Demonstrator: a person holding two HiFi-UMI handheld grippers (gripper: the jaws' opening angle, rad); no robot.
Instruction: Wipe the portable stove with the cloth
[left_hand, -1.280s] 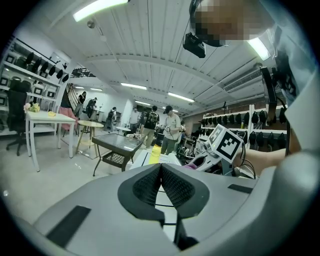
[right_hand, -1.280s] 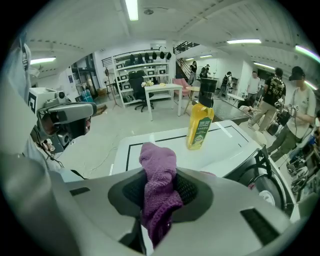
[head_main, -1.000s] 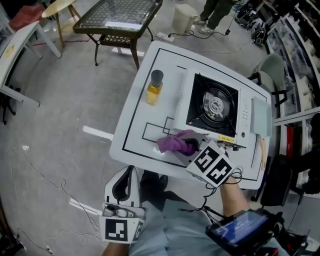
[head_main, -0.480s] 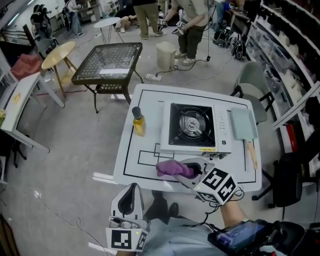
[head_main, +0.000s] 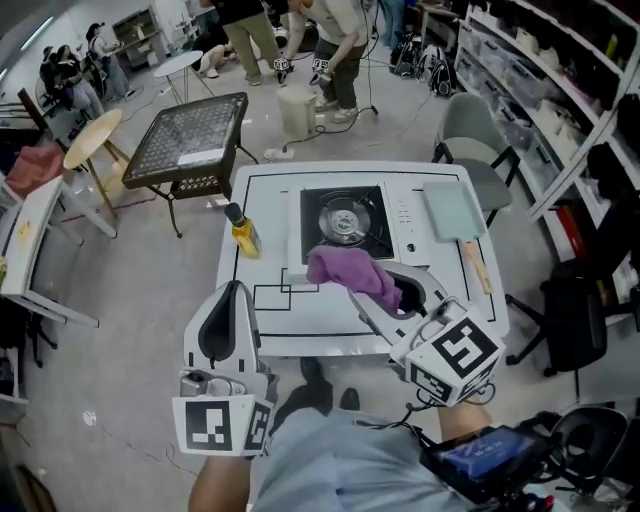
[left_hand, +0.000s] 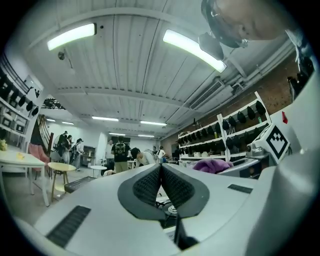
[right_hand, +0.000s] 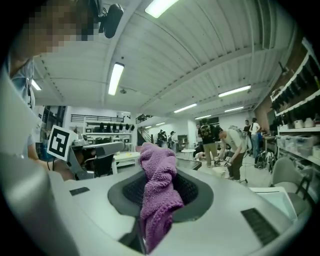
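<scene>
Nearest, the left tongs (head_main: 233, 288) are closed on nothing, the right tongs (head_main: 385, 296) grip the purple cloth (head_main: 345, 272) above the tabletop (head_main: 300, 335), so the carrying step seems in hand; next, lower the cloth onto the portable stove (head_main: 345, 222) just beyond.

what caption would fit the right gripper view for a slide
Right gripper shut on the purple cloth, pointing roughly level, people standing in the room beyond

A yellow bottle (head_main: 243, 234) stands on the white table (head_main: 270, 200), black mesh table (head_main: 195, 135) beyond.
</scene>
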